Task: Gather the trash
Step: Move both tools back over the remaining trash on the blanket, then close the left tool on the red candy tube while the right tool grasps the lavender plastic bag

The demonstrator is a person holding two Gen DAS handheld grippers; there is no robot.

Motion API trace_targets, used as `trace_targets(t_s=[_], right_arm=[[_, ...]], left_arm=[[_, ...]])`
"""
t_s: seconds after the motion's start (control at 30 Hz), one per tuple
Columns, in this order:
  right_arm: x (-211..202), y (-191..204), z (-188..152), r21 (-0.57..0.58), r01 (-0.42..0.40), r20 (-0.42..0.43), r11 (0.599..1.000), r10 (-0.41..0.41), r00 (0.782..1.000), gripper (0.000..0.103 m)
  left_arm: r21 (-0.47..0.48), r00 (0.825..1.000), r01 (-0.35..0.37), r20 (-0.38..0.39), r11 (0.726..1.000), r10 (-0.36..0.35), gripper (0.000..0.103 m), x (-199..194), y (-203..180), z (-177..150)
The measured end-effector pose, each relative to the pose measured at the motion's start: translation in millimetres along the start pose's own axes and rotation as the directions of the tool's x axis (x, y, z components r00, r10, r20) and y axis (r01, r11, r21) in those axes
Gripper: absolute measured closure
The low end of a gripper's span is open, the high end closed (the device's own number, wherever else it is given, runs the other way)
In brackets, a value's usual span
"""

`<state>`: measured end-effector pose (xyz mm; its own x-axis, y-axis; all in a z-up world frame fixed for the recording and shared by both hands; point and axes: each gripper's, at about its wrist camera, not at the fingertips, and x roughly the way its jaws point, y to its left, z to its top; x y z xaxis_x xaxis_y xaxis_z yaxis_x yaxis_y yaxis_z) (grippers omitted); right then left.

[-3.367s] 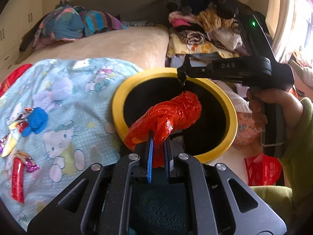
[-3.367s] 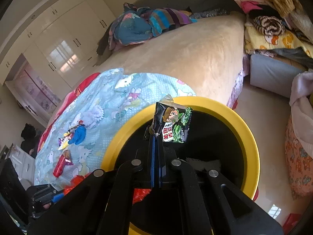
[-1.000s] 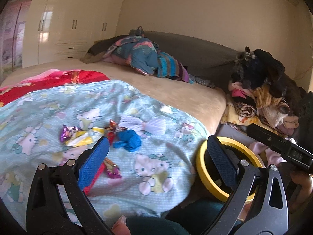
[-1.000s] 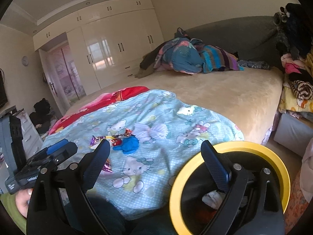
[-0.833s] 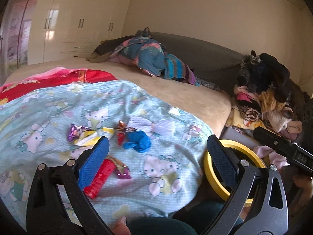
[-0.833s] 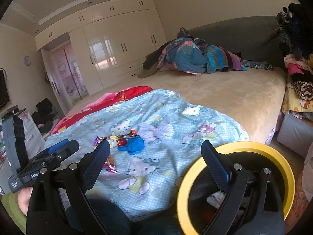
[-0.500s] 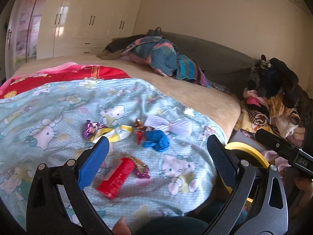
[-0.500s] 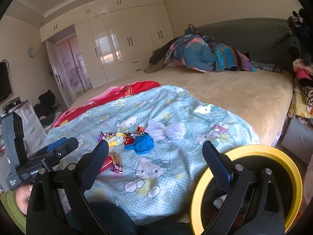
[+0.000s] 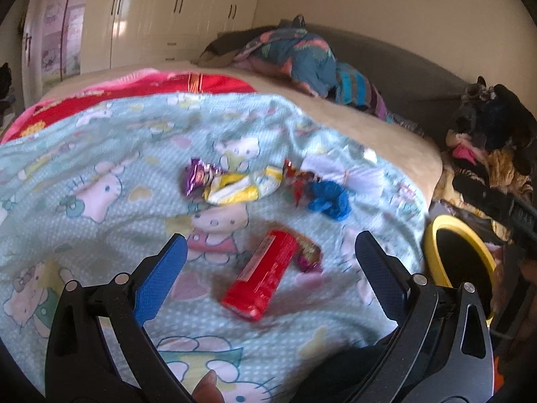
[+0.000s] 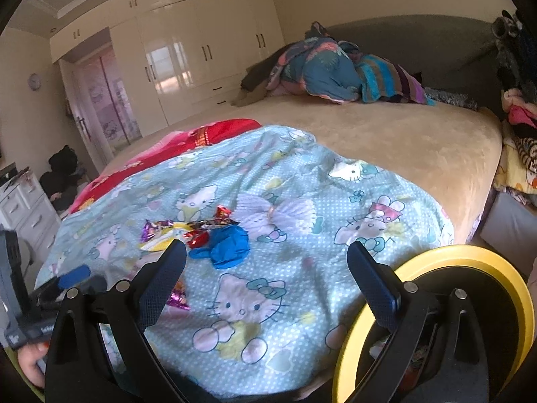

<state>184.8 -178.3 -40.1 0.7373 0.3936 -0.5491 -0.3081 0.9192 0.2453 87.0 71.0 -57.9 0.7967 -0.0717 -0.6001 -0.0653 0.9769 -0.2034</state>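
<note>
Trash lies on the Hello Kitty blanket [image 9: 100,154]: a red flat packet [image 9: 260,277], a small pink wrapper [image 9: 308,257], a blue crumpled bag [image 9: 329,199], a yellow-white wrapper [image 9: 240,186], a purple wrapper [image 9: 196,176] and a red wrapper [image 9: 295,179]. My left gripper [image 9: 270,268] is open and empty, with the red packet between its fingers in view. My right gripper [image 10: 266,275] is open and empty, just right of the blue bag [image 10: 228,245]. The yellow-rimmed bin [image 10: 470,262] stands at the bed's right side, also showing in the left wrist view [image 9: 453,228].
The bed [image 10: 402,141] carries a red blanket [image 10: 201,137] and a pile of clothes [image 10: 335,70] at the headboard. More clothes [image 9: 486,141] are stacked right of the bed. White wardrobes [image 10: 188,60] line the far wall.
Both grippers let go of their trash at the bin, opened, and swung left over the blanket. The left gripper has closed in on the red packet.
</note>
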Motion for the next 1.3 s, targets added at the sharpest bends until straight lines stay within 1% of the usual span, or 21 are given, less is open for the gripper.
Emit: trace_targets(t_s=[0.1, 0.3, 0.37, 0.57, 0.7, 0.77, 0.9, 0.97, 1.07, 1.17, 1.2, 1.23, 1.27, 1.3], right_arm=[[12, -6, 0, 0.02, 0.022, -0.017, 1.0, -0.022, 1.0, 0.009], [41, -20, 3, 0.046, 0.065, -0.045, 0.997, -0.063, 0.997, 0.009], [50, -23, 4, 0.055, 0.069, -0.056, 0.996, -0.065, 0.996, 0.009], [83, -34, 8, 0.086, 0.067, -0.094, 0.994, -0.059, 0.994, 0.009], [101, -38, 14, 0.08, 0.076, -0.106, 0.994, -0.068, 0.992, 0.009], [110, -41, 17, 0.088, 0.075, -0.11, 0.993, -0.065, 0.992, 0.009], [126, -44, 23, 0.098, 0.074, -0.119, 0.992, -0.062, 0.991, 0.01], [135, -45, 25, 0.097, 0.074, -0.132, 0.992, -0.061, 0.989, 0.014], [147, -44, 28, 0.096, 0.069, -0.144, 0.993, -0.055, 0.988, 0.018], [162, -46, 25, 0.12, 0.043, -0.177, 0.992, -0.021, 0.984, 0.026], [165, -46, 24, 0.129, 0.033, -0.184, 0.991, -0.009, 0.983, 0.033], [167, -46, 23, 0.135, 0.019, -0.193, 0.991, 0.008, 0.981, 0.043], [168, -44, 22, 0.134, 0.002, -0.2, 0.991, 0.025, 0.98, 0.05], [167, -41, 20, 0.124, -0.011, -0.203, 0.992, 0.037, 0.979, 0.062]], left_arm=[[0.006, 1.0, 0.008, -0.026, 1.0, -0.008, 0.011, 8, 4, -4], [0.004, 0.998, 0.03, -0.05, 1.0, -0.029, 0.011, 18, 8, -12], [0.004, 0.998, 0.034, -0.06, 0.999, -0.034, 0.016, 22, 9, -14], [-0.01, 0.995, 0.035, -0.094, 0.999, -0.036, 0.023, 33, 14, -22], [-0.015, 0.994, 0.04, -0.104, 0.999, -0.041, 0.029, 38, 18, -26], [-0.012, 0.993, 0.041, -0.109, 0.999, -0.042, 0.034, 40, 18, -27], [0.003, 0.992, 0.045, -0.116, 0.999, -0.044, 0.04, 45, 15, -31], [0.019, 0.992, 0.043, -0.12, 0.999, -0.041, 0.044, 47, 13, -33], [0.03, 0.991, 0.049, -0.124, 0.998, -0.045, 0.045, 48, 10, -35], [0.035, 0.991, 0.052, -0.125, 0.998, -0.047, 0.046, 49, 9, -38], [0.034, 0.991, 0.053, -0.125, 0.998, -0.048, 0.046, 49, 9, -38], [0.032, 0.991, 0.056, -0.124, 0.998, -0.052, 0.046, 49, 10, -39], [0.029, 0.991, 0.058, -0.123, 0.998, -0.054, 0.048, 48, 10, -39], [0.026, 0.991, 0.059, -0.122, 0.998, -0.055, 0.049, 48, 11, -39]])
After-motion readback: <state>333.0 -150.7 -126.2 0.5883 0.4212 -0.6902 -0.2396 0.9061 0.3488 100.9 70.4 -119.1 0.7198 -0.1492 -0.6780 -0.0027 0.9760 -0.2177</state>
